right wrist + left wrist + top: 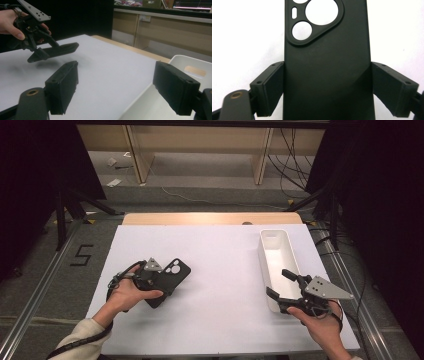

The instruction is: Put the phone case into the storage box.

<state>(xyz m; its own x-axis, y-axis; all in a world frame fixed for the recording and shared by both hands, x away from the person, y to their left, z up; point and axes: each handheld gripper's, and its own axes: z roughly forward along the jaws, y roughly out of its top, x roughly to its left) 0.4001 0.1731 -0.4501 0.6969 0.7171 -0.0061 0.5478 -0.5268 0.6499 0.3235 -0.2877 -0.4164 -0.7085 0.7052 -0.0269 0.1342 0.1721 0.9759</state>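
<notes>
1. Your left gripper (162, 281) sits left of centre in the high view, and its jaws are clamped on the two long edges of the black phone case (170, 281). In the left gripper view the case (327, 75) fills the middle of the frame, camera cut-outs at the top, with a pad pressed against each side.

2. Keep that squeeze even. The case is thin and soft-looking, so it will probably bow if you press harder; hold it just firmly enough that it does not slide.

3. In the right gripper view the case (56, 51) hangs at upper left, lifted clear of the white mat (105, 72) with its shadow beneath and its far end tipped slightly up. Keep it close to level as you carry it.

4. The likely destination is the white tray (277, 265) at the right of the high view. Travel across the mat towards it, high enough to clear the near wall.

5. Your right gripper (287, 285) waits at the lower right, over the tray's near end, jaws apart and holding nothing. Move it aside, or use it to steady the tray rim.

6. Line the case's long axis up with the tray's length before lowering, then release only once it rests inside.
</notes>
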